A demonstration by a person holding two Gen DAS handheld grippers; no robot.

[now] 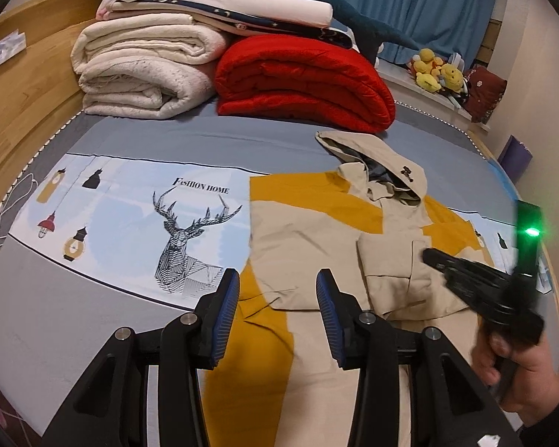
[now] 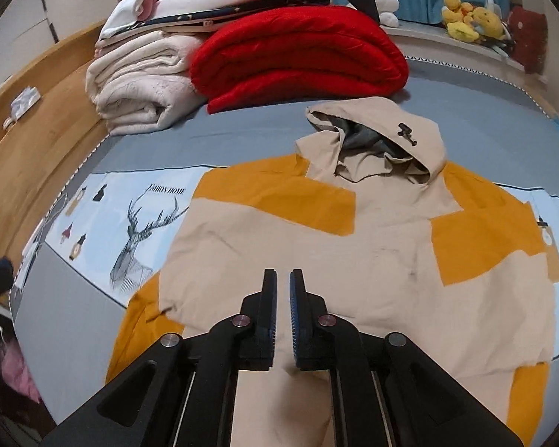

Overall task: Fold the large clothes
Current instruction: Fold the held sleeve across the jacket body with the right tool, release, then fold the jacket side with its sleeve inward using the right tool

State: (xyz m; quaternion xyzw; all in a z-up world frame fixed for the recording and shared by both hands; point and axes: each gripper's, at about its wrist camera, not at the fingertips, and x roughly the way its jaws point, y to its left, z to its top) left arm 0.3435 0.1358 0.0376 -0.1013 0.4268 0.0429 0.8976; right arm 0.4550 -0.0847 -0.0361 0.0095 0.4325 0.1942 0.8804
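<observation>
Bed with grey sheet point(image 2: 242, 149) and deer-print panel point(image 1: 182, 238), wooden headboard point(image 1: 29, 85) on the left. Beige-and-mustard hooded jacket point(image 2: 279, 238) lies flat on the bed, hood point(image 2: 384, 141) toward the folded red blanket point(image 2: 298, 52) and cream blankets point(image 1: 145, 70). Left gripper point(image 1: 277, 283) hovers over the jacket's left edge, jaws spread wide, empty. Right gripper point(image 2: 283, 279) sits above the jacket's middle, jaws nearly together with a thin gap, nothing between them.
</observation>
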